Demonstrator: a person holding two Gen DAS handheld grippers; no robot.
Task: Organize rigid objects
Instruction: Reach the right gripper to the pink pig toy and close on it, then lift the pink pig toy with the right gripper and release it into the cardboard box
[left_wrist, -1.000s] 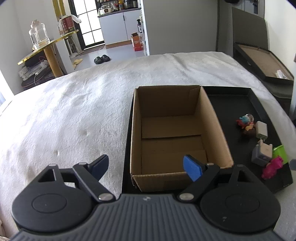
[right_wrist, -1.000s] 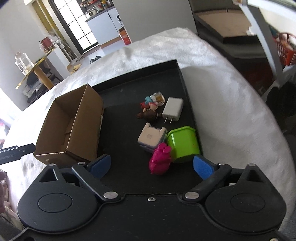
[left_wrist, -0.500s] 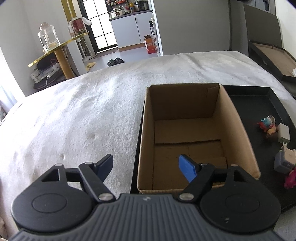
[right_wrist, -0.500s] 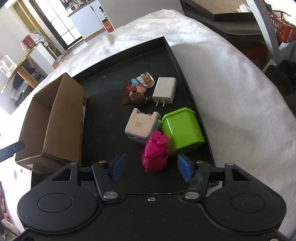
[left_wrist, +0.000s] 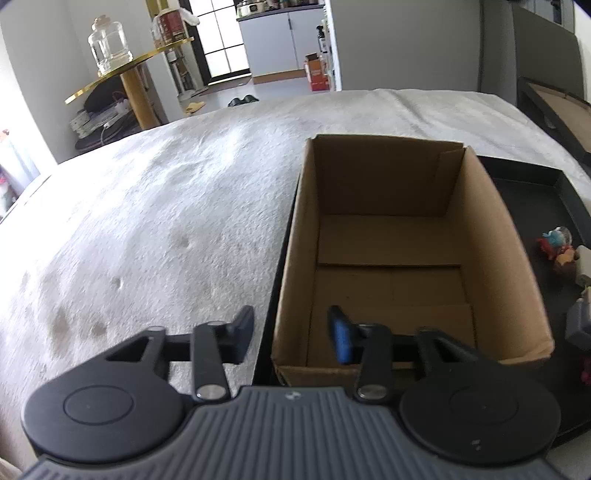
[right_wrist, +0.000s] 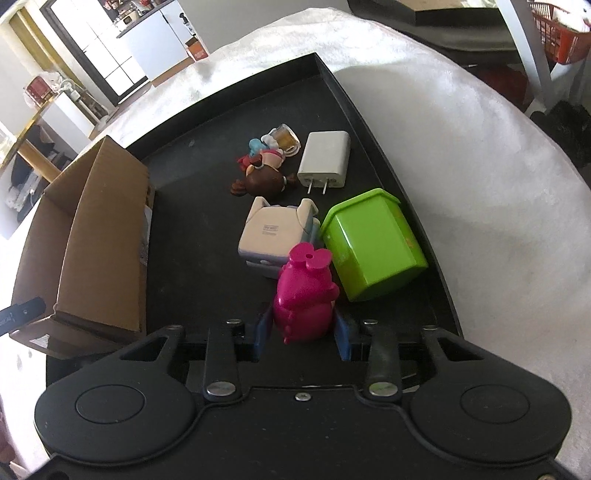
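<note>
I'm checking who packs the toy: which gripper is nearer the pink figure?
Right. The right gripper is shut on the pink figure; the left gripper, closing, straddles the cardboard box's near-left corner.

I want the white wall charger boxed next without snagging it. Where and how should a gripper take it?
Grip the white wall charger across its two long flat sides, coming from above. It lies flat on the black tray with its prongs toward the camera; the long sides look clear, though the small figurine lies close on its left.

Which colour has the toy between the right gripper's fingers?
Bright pink toy; the right wrist view shows it best.
</note>
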